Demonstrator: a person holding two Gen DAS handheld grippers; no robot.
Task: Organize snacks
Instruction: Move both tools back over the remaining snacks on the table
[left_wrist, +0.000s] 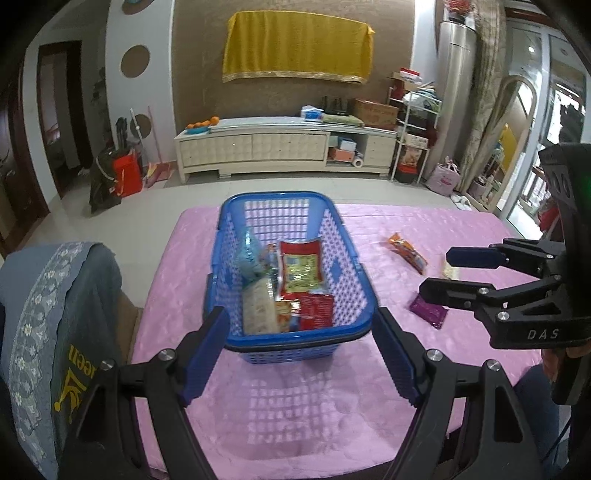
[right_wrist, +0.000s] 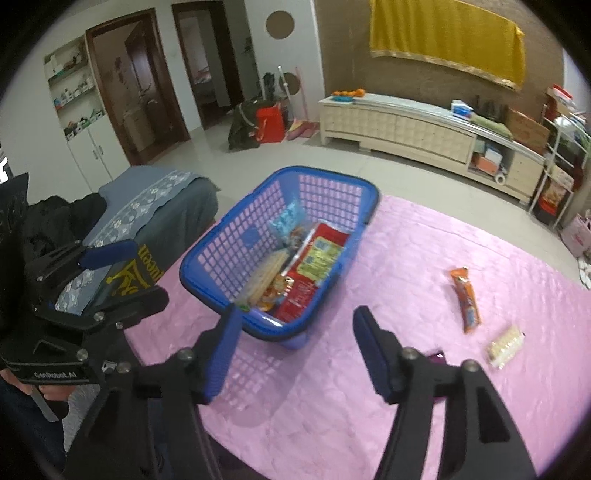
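Note:
A blue plastic basket stands on the pink table cover and holds several snack packs, among them a red and yellow pack. Right of it on the cover lie an orange snack bar, a pale cracker pack and a purple pack. My left gripper is open and empty just in front of the basket. My right gripper is open and empty, above the cover near the purple pack; it also shows in the left wrist view.
The pink table cover spreads in front. A grey covered chair stands at the table's left edge. A cream TV cabinet and shelves line the far wall.

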